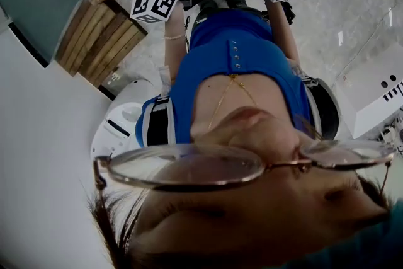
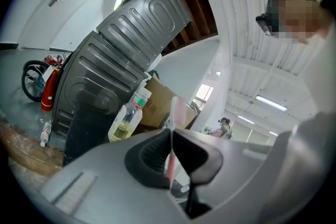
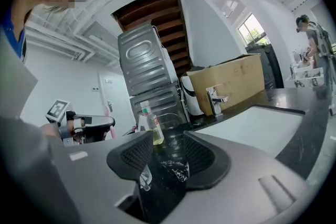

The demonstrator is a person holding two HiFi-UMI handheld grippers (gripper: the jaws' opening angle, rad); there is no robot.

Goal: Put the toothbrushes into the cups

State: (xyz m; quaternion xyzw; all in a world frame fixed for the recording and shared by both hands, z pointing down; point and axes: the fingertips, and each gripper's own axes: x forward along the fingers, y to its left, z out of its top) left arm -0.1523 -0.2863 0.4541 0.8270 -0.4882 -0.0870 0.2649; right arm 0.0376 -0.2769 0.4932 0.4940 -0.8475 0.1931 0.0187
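Left gripper (image 2: 172,136): jaws closed right down on a pink toothbrush (image 2: 176,112). Its handle is pinched between the black pads and the bristle head stands upright above them. Past it I see a clear bottle (image 2: 127,119) of yellowish liquid, a cardboard box (image 2: 157,105) behind that, a ribbed grey metal cabinet (image 2: 123,50), and a red fire extinguisher (image 2: 49,89) far left. Right gripper (image 3: 167,145): jaws well apart, gripping nothing, with the same bottle showing just beyond the left pad. A white sink (image 3: 252,123) with a chrome tap (image 3: 215,99) is set in the dark countertop (image 3: 307,123) to the right. From this side I can see the left gripper off to the left, pink brush sticking up. In the head view both grippers are held out ahead of the person's blue top (image 1: 239,66).
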